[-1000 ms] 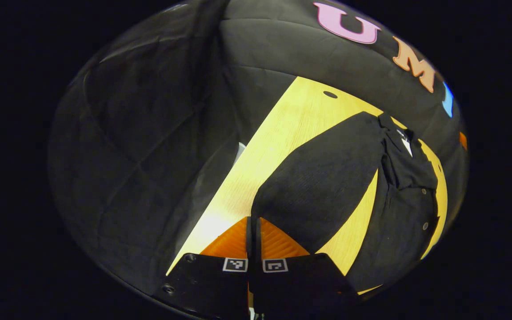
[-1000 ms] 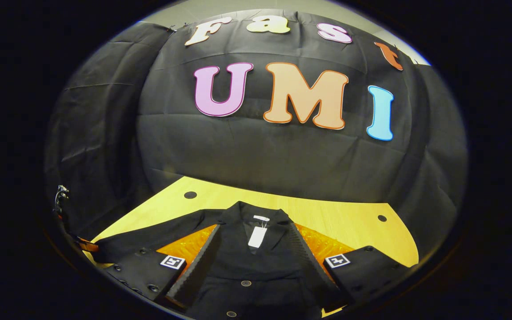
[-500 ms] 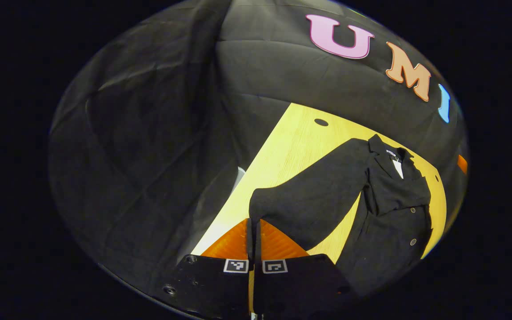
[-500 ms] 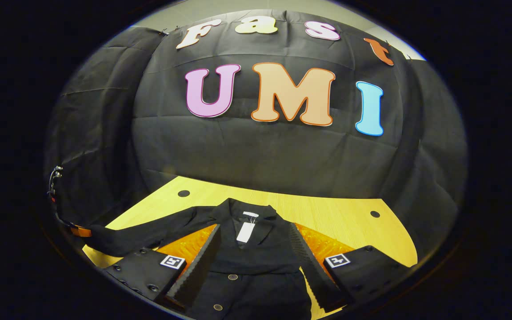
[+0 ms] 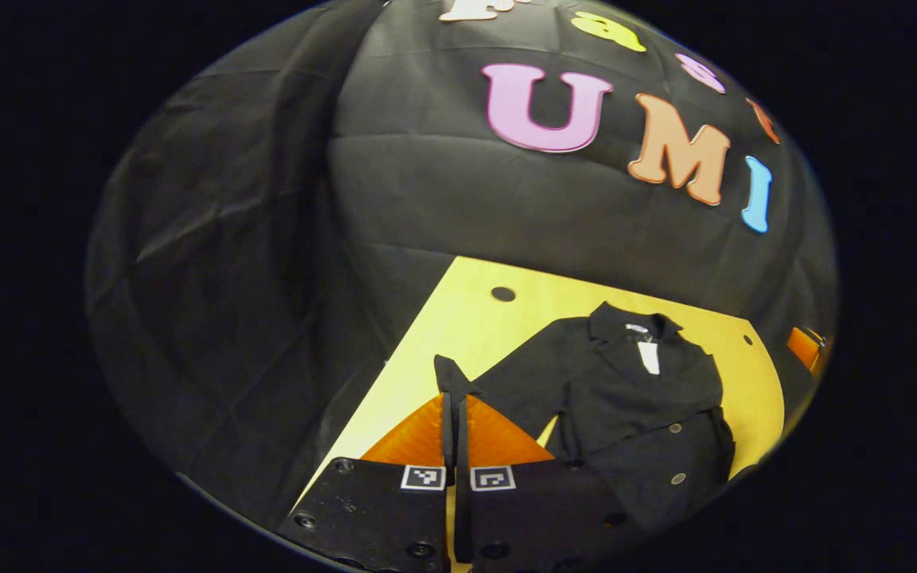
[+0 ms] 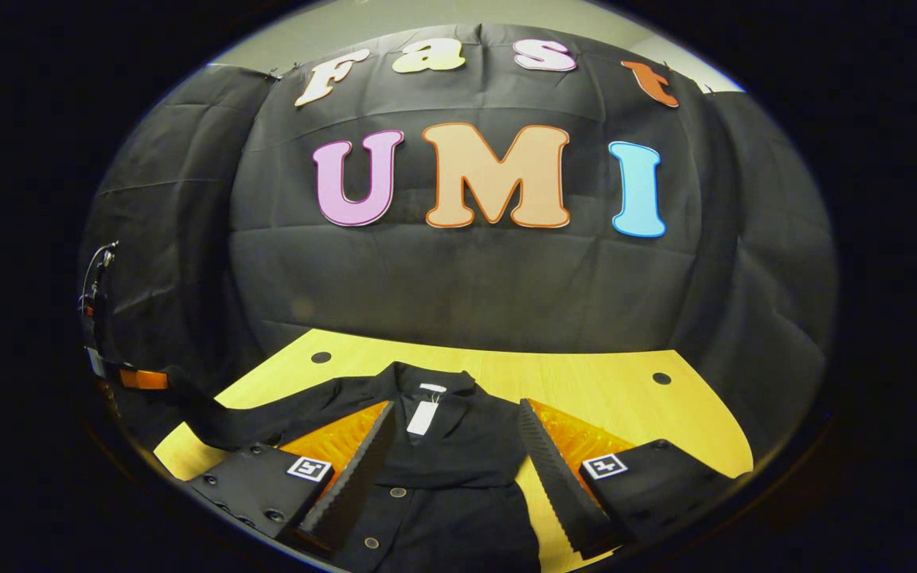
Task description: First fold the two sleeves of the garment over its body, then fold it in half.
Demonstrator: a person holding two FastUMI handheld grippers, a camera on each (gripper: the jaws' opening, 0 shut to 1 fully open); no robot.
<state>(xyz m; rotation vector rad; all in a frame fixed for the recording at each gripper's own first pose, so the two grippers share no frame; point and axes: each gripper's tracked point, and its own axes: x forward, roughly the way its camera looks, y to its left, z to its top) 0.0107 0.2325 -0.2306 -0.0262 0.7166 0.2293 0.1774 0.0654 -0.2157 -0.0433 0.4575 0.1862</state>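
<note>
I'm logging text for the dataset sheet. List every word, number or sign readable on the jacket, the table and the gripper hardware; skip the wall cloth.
White tag at the jacket collar: too small to read.
Square markers on the left hand-held gripper: coded patterns, no words.
Square markers on the right hand-held gripper: likewise, no words.
Jacket buttons and table: no text seen.
</note>
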